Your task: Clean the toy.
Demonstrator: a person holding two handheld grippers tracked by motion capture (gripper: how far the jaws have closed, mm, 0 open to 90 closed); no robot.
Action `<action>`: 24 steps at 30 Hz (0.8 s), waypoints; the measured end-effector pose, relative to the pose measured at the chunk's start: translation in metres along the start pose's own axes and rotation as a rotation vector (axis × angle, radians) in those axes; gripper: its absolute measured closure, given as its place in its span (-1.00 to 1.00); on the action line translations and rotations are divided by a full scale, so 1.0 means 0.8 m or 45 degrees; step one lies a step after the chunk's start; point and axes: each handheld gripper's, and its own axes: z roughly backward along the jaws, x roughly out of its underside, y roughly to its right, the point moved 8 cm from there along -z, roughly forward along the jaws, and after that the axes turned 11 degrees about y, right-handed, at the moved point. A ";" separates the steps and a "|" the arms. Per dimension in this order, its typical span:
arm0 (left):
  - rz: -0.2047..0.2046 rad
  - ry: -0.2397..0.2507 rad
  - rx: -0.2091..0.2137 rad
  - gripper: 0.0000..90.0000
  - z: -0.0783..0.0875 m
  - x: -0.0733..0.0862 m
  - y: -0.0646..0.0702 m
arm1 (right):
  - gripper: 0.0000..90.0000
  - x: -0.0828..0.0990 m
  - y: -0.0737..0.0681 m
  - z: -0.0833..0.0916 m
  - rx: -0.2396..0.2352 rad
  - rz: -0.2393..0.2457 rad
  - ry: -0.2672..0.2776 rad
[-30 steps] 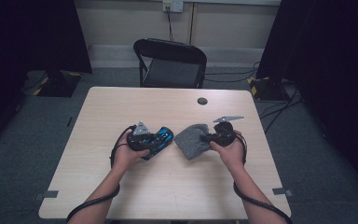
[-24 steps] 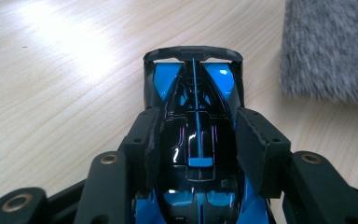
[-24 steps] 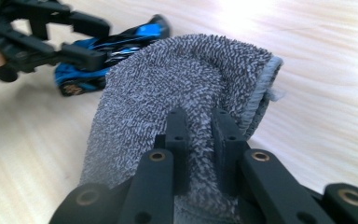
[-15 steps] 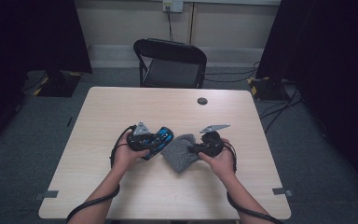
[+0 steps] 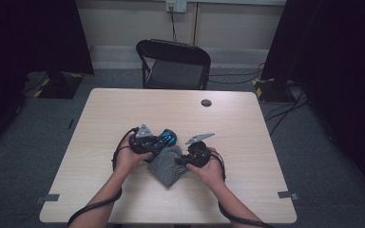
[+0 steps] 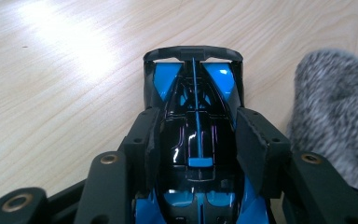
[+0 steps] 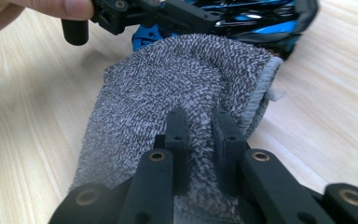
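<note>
Grey terry cloth (image 5: 167, 165) lies on the table (image 5: 100, 114) between the two hands in the high view, pinched by the right gripper (image 5: 181, 160) and bunched up against the blue and black toy car (image 5: 163, 140), which the left gripper (image 5: 158, 142) clamps. The car's long axis runs straight out from the left gripper toward the right one, so the cloth sits just off the car's flank, a very short way from contact.

From the left gripper view, both pads grip the car (image 6: 195, 121) at its middle, its tail wing pointing away from the gripper (image 6: 200, 140). The cloth (image 6: 338, 116) is to the right of the jaws, just beside the car's body.

From the right gripper view, the jaws are clenched on a fold of the cloth (image 7: 177, 93), which stretches ahead of the gripper (image 7: 200, 128). The car (image 7: 242, 21) lies crosswise beyond the cloth's far edge, which appears to touch it, so wiping likely calls for a push forward and along the car's length.
</note>
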 end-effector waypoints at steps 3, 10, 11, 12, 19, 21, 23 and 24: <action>-0.003 -0.002 0.000 0.14 0.000 0.000 0.000 | 0.75 -0.001 -0.004 -0.007 -0.002 0.012 -0.012; -0.004 -0.002 -0.001 0.14 0.000 0.000 0.000 | 0.74 0.002 -0.012 -0.026 -0.006 0.013 -0.026; -0.005 -0.001 -0.001 0.14 0.000 0.000 0.000 | 0.74 0.003 -0.012 -0.027 -0.008 0.011 -0.021; -0.005 0.001 -0.002 0.14 0.000 0.000 0.000 | 0.74 0.003 -0.012 -0.029 -0.006 0.009 -0.018; -0.005 -0.001 0.000 0.14 0.000 0.000 0.000 | 0.74 0.004 -0.008 -0.033 0.019 0.004 -0.012; -0.004 -0.001 -0.001 0.14 0.000 0.000 0.000 | 0.74 0.003 -0.005 -0.033 0.028 0.002 -0.011; -0.003 0.000 0.000 0.14 0.000 0.000 0.000 | 0.74 0.002 -0.002 -0.032 0.040 -0.001 -0.009; -0.003 0.000 -0.001 0.14 0.000 0.000 0.000 | 0.74 0.002 0.000 -0.032 0.045 -0.004 -0.005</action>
